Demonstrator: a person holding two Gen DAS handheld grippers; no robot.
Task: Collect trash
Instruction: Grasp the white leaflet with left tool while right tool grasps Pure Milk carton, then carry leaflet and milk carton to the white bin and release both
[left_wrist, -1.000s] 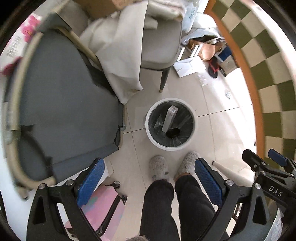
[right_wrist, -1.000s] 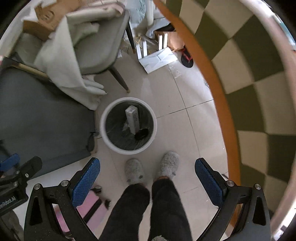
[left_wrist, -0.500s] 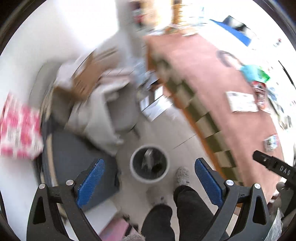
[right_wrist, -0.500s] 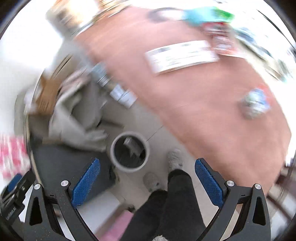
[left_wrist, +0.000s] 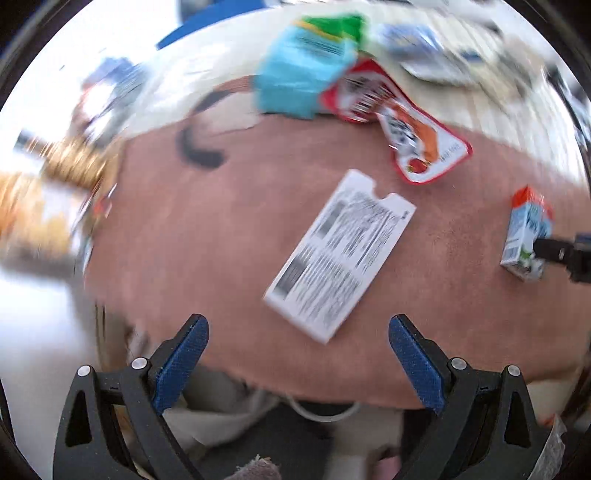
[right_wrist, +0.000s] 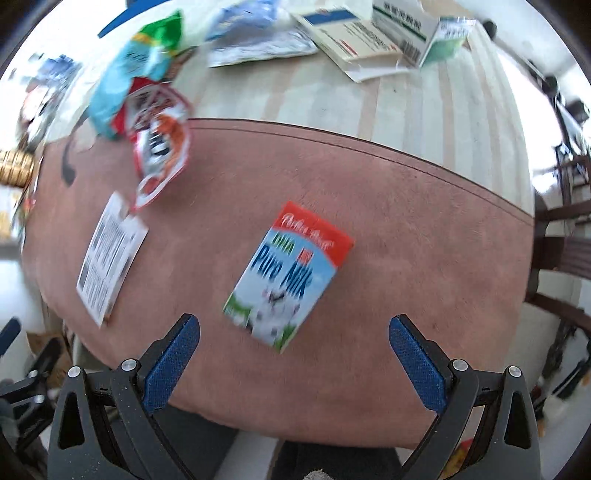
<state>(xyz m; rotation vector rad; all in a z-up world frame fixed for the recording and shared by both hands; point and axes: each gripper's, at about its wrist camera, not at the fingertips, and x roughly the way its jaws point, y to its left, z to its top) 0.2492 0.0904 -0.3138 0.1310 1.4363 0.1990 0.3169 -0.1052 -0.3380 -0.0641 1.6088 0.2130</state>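
Right wrist — one milk carton (right_wrist: 287, 275), one white card (right_wrist: 109, 254).

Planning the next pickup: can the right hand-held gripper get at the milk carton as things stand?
Probably yes. The right hand-held gripper is open and empty, the milk carton lies just ahead on the brown mat, and nothing sits between them.

The left hand-held gripper (left_wrist: 298, 360) has its blue-padded fingers (left_wrist: 181, 363) spread wide, gripping nothing. The right hand-held gripper (right_wrist: 294, 360) is likewise spread wide and empty, tilted downward.
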